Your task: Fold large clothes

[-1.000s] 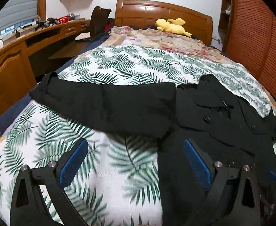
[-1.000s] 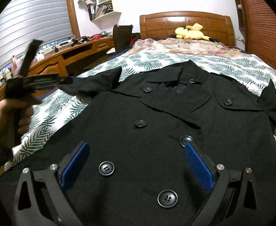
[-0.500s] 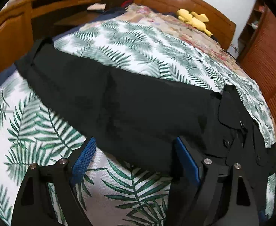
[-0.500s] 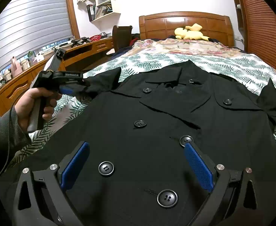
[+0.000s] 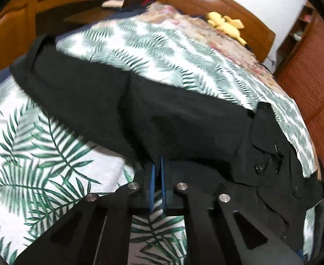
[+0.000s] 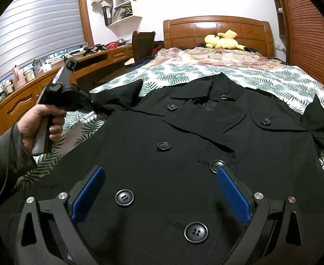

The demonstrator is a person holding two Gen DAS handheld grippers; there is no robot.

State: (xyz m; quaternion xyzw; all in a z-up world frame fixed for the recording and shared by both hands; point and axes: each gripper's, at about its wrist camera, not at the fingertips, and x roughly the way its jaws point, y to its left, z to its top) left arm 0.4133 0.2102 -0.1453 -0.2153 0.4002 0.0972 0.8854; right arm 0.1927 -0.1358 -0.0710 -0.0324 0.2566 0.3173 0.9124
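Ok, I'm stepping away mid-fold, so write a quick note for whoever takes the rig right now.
Left gripper: jaws shut, pinching the near edge of the coat's left sleeve.
Right gripper: jaws open, hovering over the buttoned front, holding nothing.
Black coat: spread face up on the leaf-print bedspread, both sleeves out to the sides.
Done: sleeve gripped. No fold made yet.
Left: probably bring the sleeves across the front, then fold the body.

Both grippers are black with blue textured pads (image 6: 232,195) and silver screws (image 5: 181,186); a grey knit sleeve (image 6: 0,154).
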